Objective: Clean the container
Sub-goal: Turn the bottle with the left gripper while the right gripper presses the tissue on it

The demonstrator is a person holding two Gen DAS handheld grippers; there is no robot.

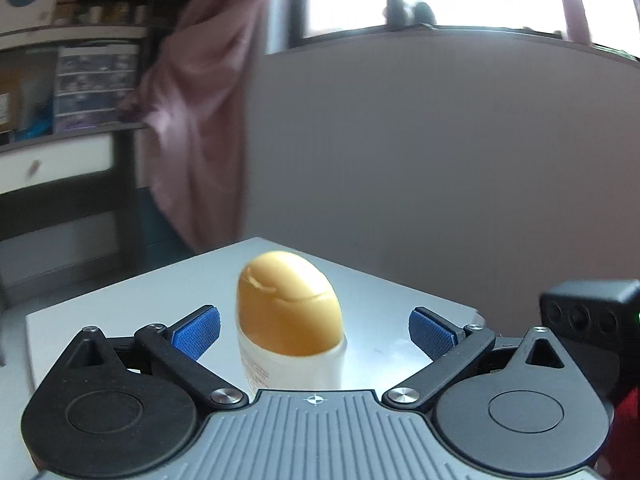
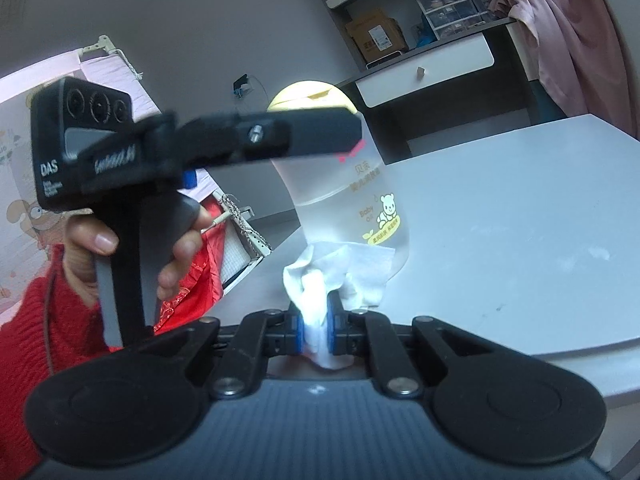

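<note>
On the pale surface [image 2: 520, 220] stands the baby-oil bottle [image 1: 290, 336], between my left hand-held gripper's [image 1: 314, 330] spread fingers. My right hand-held gripper [image 2: 315, 320] pinches a white wipe [image 2: 340, 276] against its base.

Bottle [image 2: 360, 208] reads "Baby Oil" — camera block [image 2: 76, 136] "DAS".

The left gripper [image 2: 320, 128] hides the bottle [image 2: 352, 200] neck; the shelves [image 1: 96, 72] are blurred
</note>
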